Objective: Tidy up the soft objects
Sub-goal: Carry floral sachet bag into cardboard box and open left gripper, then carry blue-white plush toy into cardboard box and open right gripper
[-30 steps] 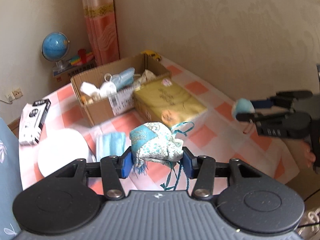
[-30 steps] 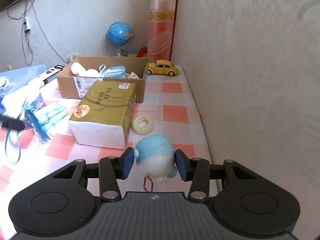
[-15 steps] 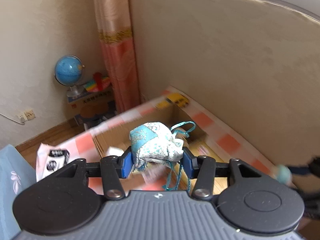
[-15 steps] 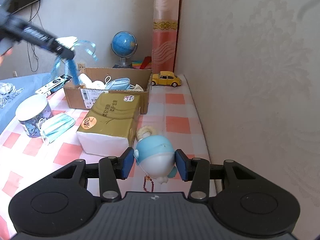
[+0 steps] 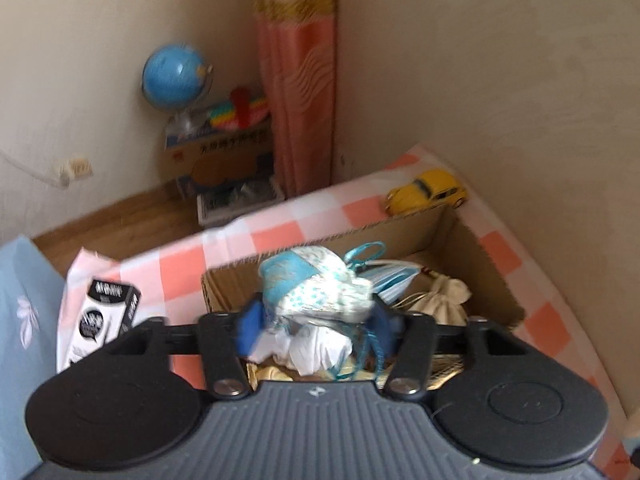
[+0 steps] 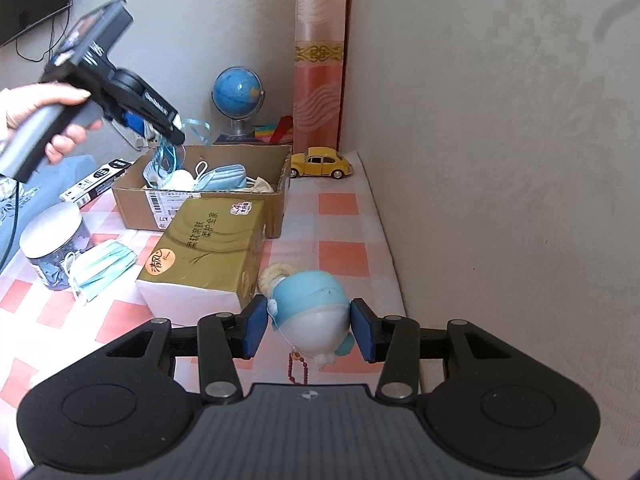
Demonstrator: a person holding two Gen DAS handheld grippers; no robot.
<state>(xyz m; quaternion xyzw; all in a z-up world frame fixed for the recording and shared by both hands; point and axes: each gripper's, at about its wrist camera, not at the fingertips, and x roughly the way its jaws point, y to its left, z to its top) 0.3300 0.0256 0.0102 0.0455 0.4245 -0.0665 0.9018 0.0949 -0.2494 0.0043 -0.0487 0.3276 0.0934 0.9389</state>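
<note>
**Spotter:** Right now your left gripper (image 5: 318,326) hangs over the cardboard box (image 5: 400,232), and its jaws are opening with the blue patterned pouch (image 5: 316,288) between them. The wrist view is blurred, so whether the pads are clear of the cloth I can't tell.

**Checker:** So what worries you about the drop?

**Spotter:** The ribbon (image 5: 362,252). It trails past the right-hand finger, and if you pull away with it snagged, you drag the pouch back out over the box wall. In the right wrist view the strands (image 6: 168,158) hang down into the box near the face masks (image 6: 224,176), so they could hook a mask loop too.

**Checker:** And your other hand?

**Spotter:** Your right gripper (image 6: 310,330) is clenched on the blue-and-white plush toy (image 6: 310,312), held above the checked cloth (image 6: 344,258) beside the gold tissue pack (image 6: 212,248), well short of the box. The bead charm (image 6: 298,370) dangles under it and could catch on the tissue pack as you carry it over.

**Checker:** Anything in the path?

**Spotter:** The box looks crowded. You may crowd your left gripper if both arrive together, and the yellow toy car (image 6: 320,162) sits just beside the box's far corner, easy to knock.
</note>
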